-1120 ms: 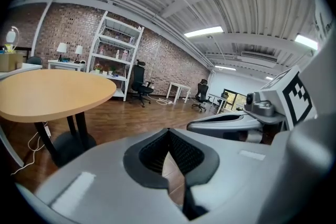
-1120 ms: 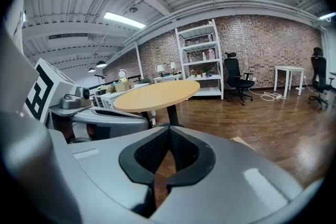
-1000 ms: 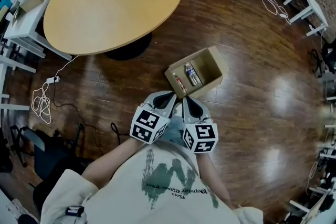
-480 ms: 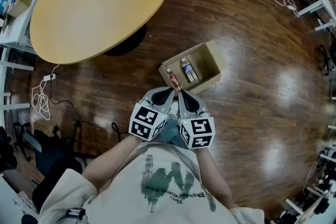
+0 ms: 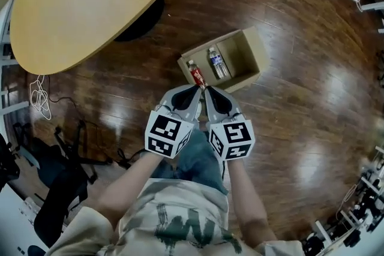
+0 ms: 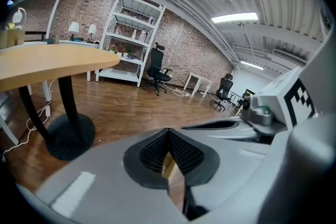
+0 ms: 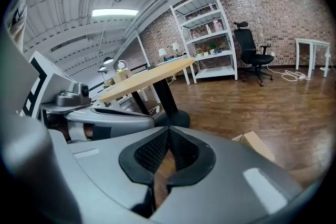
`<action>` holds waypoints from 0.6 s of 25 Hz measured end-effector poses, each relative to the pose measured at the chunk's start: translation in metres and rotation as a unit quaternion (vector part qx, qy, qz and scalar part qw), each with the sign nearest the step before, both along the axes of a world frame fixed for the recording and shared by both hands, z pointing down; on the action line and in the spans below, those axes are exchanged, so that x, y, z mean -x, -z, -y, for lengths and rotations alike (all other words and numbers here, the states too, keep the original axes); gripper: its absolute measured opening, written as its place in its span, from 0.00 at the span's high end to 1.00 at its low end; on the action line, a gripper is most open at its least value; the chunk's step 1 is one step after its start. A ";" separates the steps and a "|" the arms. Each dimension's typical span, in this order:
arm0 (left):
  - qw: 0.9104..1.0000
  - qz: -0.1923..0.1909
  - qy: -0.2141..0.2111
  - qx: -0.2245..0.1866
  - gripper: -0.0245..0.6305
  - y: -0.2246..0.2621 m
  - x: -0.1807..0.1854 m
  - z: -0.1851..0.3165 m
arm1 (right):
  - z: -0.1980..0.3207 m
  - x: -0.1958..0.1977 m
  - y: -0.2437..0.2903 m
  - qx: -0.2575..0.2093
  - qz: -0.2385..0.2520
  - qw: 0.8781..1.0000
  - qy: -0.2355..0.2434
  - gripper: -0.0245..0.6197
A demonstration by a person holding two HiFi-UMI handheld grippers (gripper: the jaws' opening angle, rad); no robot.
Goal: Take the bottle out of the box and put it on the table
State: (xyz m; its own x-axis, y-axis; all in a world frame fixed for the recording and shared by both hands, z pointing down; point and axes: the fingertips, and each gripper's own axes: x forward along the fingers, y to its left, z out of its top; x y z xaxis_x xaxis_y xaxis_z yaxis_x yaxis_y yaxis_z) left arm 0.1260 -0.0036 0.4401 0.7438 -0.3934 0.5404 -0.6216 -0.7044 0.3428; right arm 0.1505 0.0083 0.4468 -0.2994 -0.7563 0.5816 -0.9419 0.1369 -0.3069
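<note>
An open cardboard box (image 5: 247, 48) stands on the wooden floor. Two bottles lie inside: a red-labelled one (image 5: 194, 73) against the near left wall and a clear one with a blue label (image 5: 216, 63) beside it. My left gripper (image 5: 197, 89) and right gripper (image 5: 207, 90) are side by side, both shut and empty, with their tips just short of the box's near left corner. In the left gripper view the shut jaws (image 6: 168, 131) show a sliver of the box (image 6: 169, 166) behind them. The right gripper view shows its shut jaws (image 7: 168, 130) and a box flap (image 7: 255, 144).
The round wooden table (image 5: 78, 0) on a black pedestal base (image 6: 65, 136) stands to the upper left of the box. Cables (image 5: 37, 99) lie on the floor at the left, with chairs and desks around the room's edges. Shelving (image 7: 207, 34) lines the brick wall.
Both grippers have moved forward and down toward the box, staying shut. Their tips now nearly reach its near corner, and the table has slid toward the upper left of the head view.
</note>
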 end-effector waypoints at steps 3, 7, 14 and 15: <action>1.000 0.007 0.019 0.019 0.97 -0.037 -0.003 0.013 | 0.018 -0.012 -0.040 0.014 0.002 1.000 0.007 0.96; 0.998 0.026 0.041 0.031 0.97 -0.091 0.000 0.031 | 0.033 -0.018 -0.096 0.037 0.017 0.999 0.014 0.96; 0.996 0.052 0.052 0.041 0.97 -0.183 0.002 0.044 | 0.032 -0.028 -0.209 0.096 0.028 0.994 0.034 0.92; 0.997 0.051 0.049 0.044 0.97 -0.197 -0.001 0.046 | 0.033 -0.031 -0.227 0.106 0.024 0.993 0.037 0.91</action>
State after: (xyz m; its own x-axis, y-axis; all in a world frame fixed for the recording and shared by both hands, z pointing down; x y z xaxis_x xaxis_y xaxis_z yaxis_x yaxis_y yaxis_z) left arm 0.1270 -0.0494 0.6373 0.6437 -0.4099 0.6462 -0.7210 -0.6080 0.3324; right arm 0.1812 -0.0250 0.6740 -0.3804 -0.5935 0.7093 -0.9155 0.1329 -0.3797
